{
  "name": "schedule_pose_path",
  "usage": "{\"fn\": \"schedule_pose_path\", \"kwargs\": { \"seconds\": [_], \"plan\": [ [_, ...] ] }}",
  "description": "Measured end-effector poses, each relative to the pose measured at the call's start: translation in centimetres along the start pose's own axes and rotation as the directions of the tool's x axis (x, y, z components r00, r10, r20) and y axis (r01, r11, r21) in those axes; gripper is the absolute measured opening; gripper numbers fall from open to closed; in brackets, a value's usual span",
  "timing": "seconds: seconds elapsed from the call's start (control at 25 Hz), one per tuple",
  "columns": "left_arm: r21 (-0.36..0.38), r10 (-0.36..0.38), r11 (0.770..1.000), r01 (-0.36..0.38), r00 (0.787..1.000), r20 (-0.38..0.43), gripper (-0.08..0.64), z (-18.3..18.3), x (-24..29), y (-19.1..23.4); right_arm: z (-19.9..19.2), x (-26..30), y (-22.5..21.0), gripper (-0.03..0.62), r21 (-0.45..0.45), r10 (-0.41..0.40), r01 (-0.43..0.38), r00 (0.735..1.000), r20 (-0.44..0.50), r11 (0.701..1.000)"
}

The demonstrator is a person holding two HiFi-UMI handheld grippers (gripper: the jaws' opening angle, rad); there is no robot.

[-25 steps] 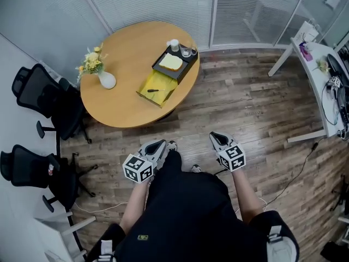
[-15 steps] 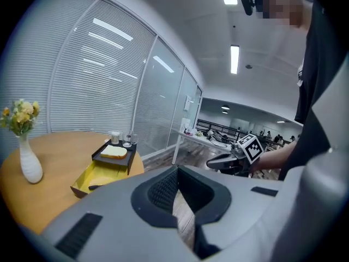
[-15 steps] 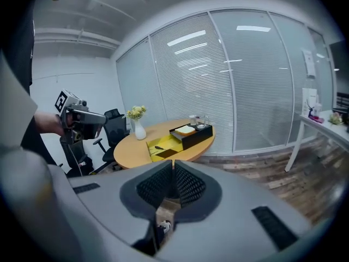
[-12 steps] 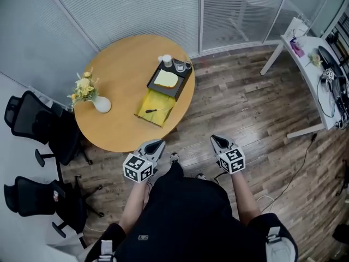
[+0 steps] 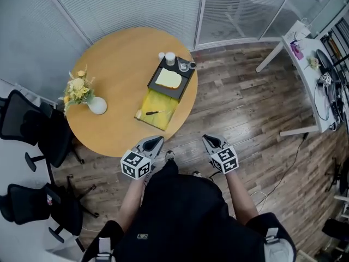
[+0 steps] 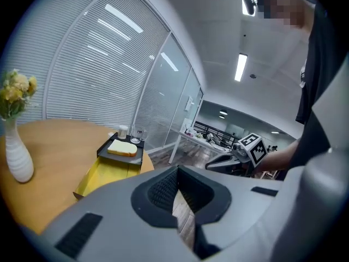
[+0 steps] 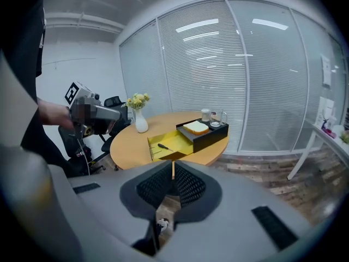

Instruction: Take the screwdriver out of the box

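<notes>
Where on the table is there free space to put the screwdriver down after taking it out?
The widest bare patch of the table lies between the vase and the yellow box, reaching to the far edge. A smaller strip follows the near edge, left of the box. The right side is crowded: box, black tray, cups.

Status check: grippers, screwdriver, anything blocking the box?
Left gripper and right gripper both shut, empty, short of the table. Screwdriver lies in the open yellow box, untouched. Approach to the box looks clear.
</notes>
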State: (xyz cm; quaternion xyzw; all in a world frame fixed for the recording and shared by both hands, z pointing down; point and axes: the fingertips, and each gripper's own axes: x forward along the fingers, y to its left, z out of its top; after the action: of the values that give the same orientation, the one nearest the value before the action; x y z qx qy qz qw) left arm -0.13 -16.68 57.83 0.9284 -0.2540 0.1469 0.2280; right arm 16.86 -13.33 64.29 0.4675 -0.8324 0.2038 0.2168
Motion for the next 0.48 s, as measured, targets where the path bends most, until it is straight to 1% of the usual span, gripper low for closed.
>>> {"fn": "schedule_pose_path", "kwargs": {
  "seconds": [0.16, 0.32, 0.48],
  "plan": [
    [-0.015, -0.014, 1.0, 0.015, 1.0, 0.019, 0.006, 0.4, -0.4, 2.9, 1.4, 2.9, 0.9, 0.011, -0.036, 0.005, -0.006, 1.0, -0.014, 0.999],
    [-0.011, -0.022, 1.0, 0.022, 0.999, 0.026, 0.006, 0.8, -1.3, 5.7, 3.3, 5.9, 2.2, 0.011, -0.058, 0.012, -0.013, 1.0, -0.01, 0.998],
    [0.0, -0.03, 1.0, 0.03, 0.999, 0.017, 0.006, 0.7, -2.5, 8.3, 4.8, 8.8, 4.2, 0.011, -0.134, 0.036, -0.038, 0.999, -0.023, 0.99]
  ]
}}
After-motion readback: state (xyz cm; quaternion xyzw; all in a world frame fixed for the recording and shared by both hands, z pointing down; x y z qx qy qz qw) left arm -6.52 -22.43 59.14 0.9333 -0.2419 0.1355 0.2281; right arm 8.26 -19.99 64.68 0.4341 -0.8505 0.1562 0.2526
